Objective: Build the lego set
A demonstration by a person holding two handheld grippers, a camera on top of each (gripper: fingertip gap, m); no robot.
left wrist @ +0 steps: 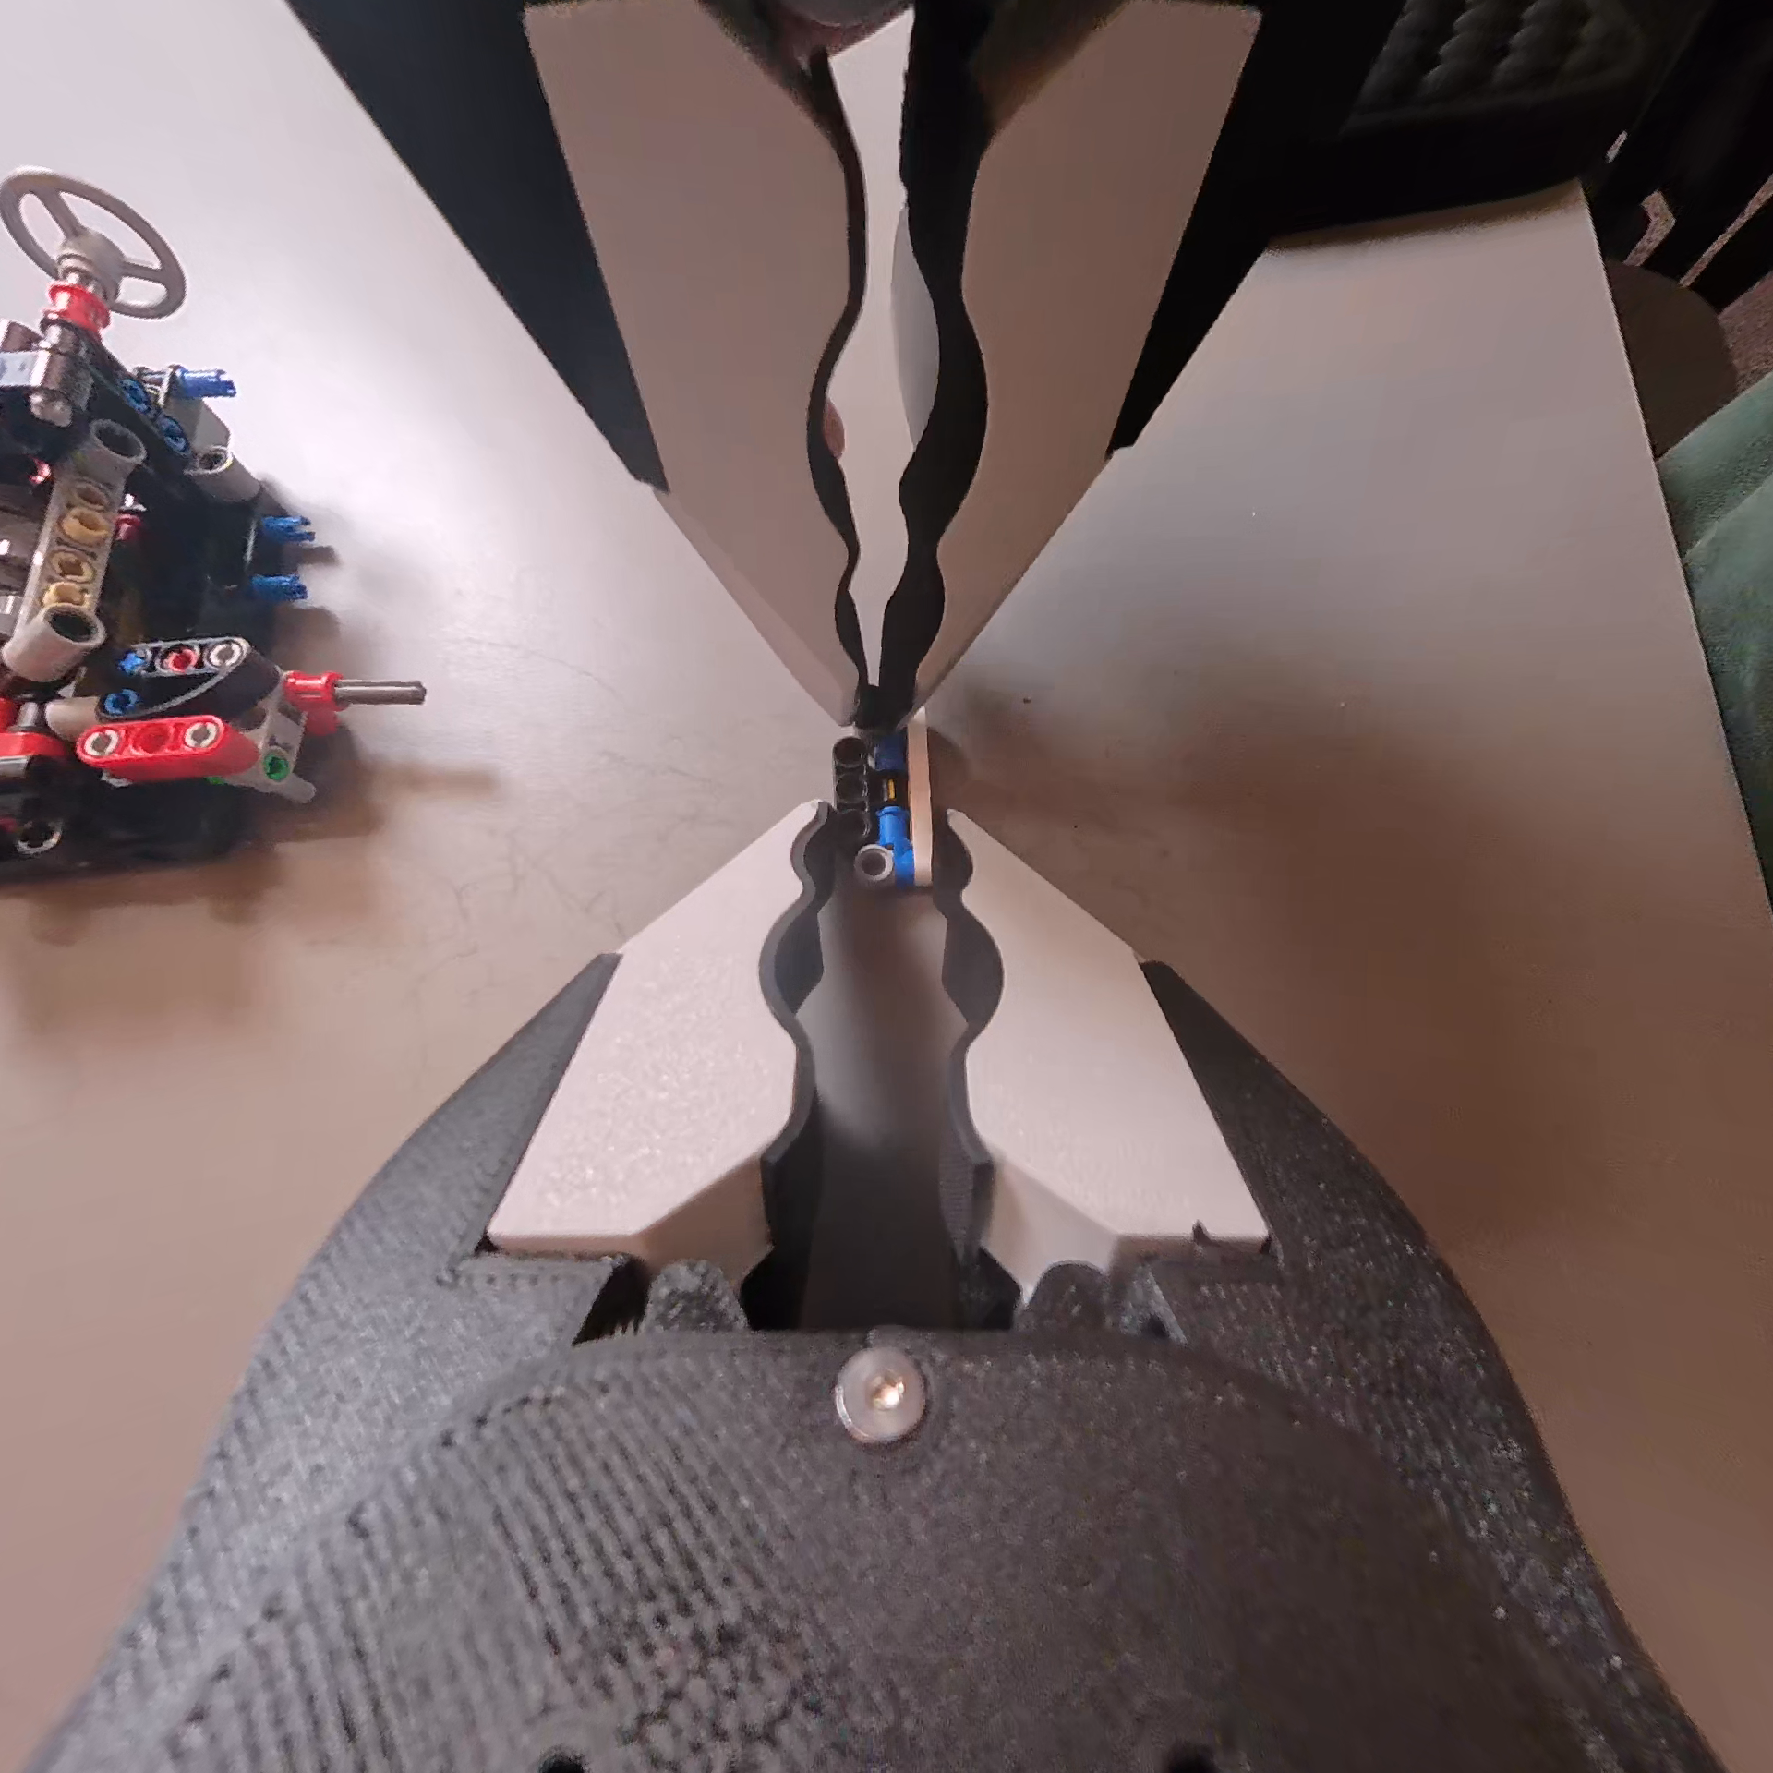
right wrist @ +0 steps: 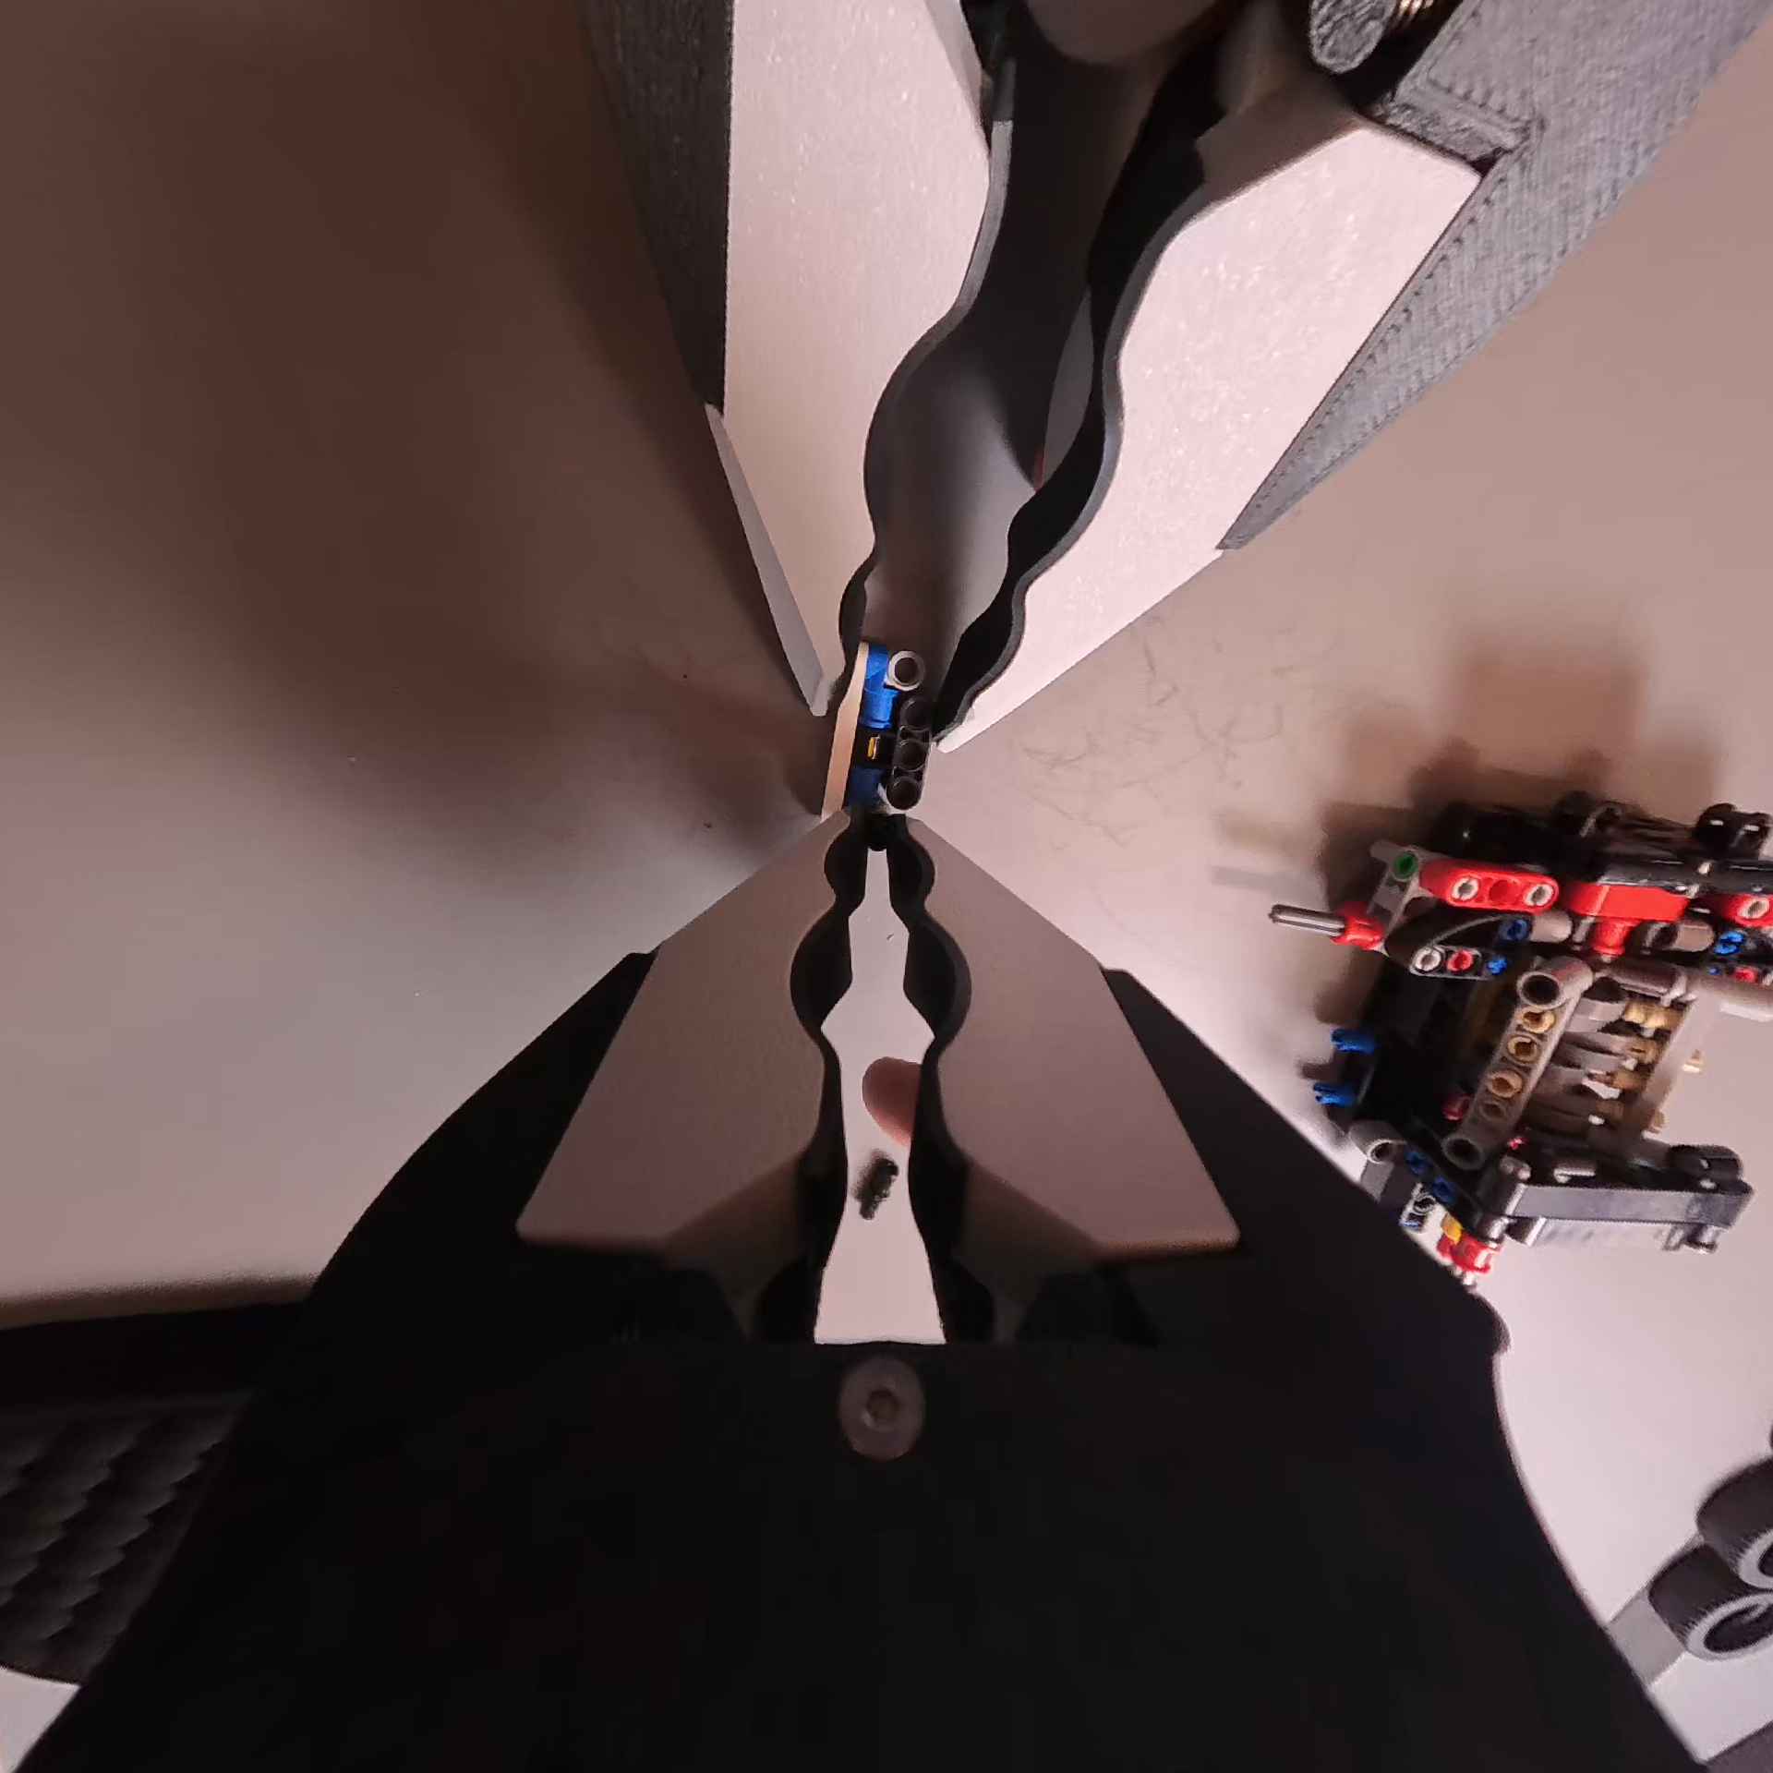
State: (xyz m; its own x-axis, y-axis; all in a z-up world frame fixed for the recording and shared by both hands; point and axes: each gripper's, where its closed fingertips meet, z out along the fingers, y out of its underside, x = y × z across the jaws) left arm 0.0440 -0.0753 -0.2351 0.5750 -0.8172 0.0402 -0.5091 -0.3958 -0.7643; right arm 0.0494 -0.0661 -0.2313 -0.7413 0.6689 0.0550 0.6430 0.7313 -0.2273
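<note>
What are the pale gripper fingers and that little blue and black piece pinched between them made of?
The fingers look like matte, 3D-printed plastic: faintly grainy pale faces, and the dark body behind them shows layered print lines. The small piece looks like hard, glossy moulded plastic, like the model lying on the table.

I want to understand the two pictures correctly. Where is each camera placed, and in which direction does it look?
Left wrist view: on the left gripper, looking along its fingers at the small sub-assembly it clamps; right gripper opposite.
Right wrist view: on the right gripper, facing back at it; a fingertip shows.
Shared: both grippers, sub-assembly, chassis, table.
</note>
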